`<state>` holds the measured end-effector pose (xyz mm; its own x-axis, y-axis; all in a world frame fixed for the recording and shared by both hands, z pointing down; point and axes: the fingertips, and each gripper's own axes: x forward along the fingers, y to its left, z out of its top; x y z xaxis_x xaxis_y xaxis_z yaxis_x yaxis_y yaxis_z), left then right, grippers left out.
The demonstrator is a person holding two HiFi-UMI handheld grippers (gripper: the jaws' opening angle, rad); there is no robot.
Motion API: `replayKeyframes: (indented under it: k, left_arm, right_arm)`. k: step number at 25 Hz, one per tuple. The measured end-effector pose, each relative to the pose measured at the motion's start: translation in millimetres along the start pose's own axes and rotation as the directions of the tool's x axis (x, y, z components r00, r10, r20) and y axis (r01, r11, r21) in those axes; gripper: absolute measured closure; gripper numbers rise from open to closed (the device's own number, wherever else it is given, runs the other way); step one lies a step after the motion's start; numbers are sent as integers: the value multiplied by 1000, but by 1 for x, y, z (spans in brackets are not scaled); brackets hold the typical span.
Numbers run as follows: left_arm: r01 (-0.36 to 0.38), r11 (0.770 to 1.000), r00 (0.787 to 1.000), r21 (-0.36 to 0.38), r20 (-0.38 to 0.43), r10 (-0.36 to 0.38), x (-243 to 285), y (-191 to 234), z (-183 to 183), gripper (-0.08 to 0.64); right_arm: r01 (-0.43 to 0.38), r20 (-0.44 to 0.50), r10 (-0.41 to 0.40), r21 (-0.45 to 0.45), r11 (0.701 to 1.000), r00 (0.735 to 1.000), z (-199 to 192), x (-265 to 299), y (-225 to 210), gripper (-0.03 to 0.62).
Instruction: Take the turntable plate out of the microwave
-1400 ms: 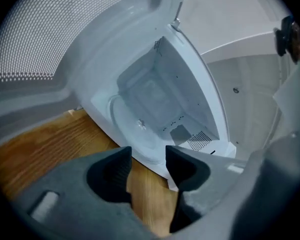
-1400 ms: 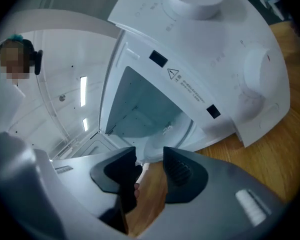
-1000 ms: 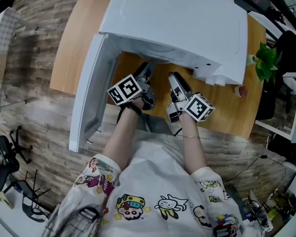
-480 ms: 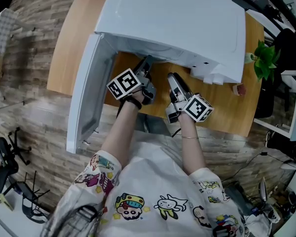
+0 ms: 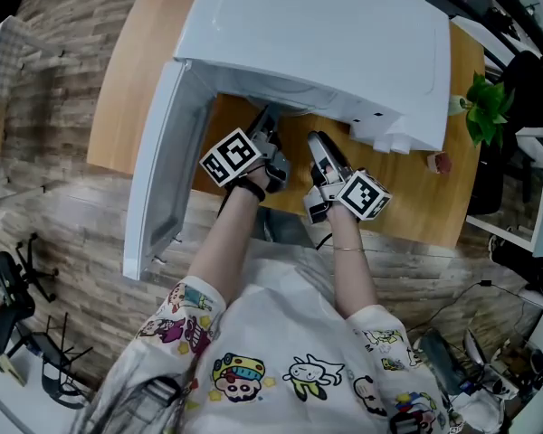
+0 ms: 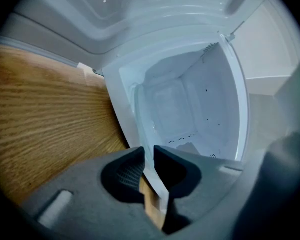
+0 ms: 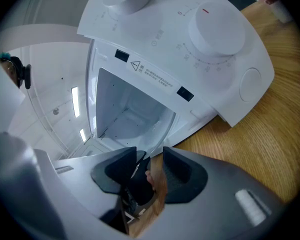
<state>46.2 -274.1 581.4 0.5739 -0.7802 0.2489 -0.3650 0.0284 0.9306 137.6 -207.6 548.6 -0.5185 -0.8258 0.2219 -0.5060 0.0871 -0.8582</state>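
Left fingers (image 6: pixel 124 173) closing — white microwave edge (image 6: pixel 121 108) between them — right fingers (image 7: pixel 184 176) wide apart

One white microwave oven (image 5: pixel 326 34) stands on one wooden worktop (image 5: pixel 154 70). It has one open door (image 5: pixel 163 179) and two round white dials (image 7: pixel 216 31). One green leafy plant (image 5: pixel 489 107) sits at the worktop's right edge, and one small reddish object (image 5: pixel 442 164) lies near that edge.
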Motion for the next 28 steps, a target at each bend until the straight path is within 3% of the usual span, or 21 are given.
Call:
replayKeyframes:
  k: [4, 14, 28]
  left_arm:
    - [2, 999, 1000, -45, 6, -2, -6, 1, -5, 514]
    - [4, 997, 1000, -75, 5, -3, -29, 2, -18, 518]
    - [18, 994, 1000, -109, -18, -20, -59, 5, -35, 522]
  right_arm:
    - [-6, 0, 6, 16, 1000, 1000, -1, 2, -1, 436]
    - [-17, -20, 19, 61, 998, 1000, -5, 10, -6, 434]
    - [-74, 36, 67, 263, 962, 997, -9, 36, -20, 428]
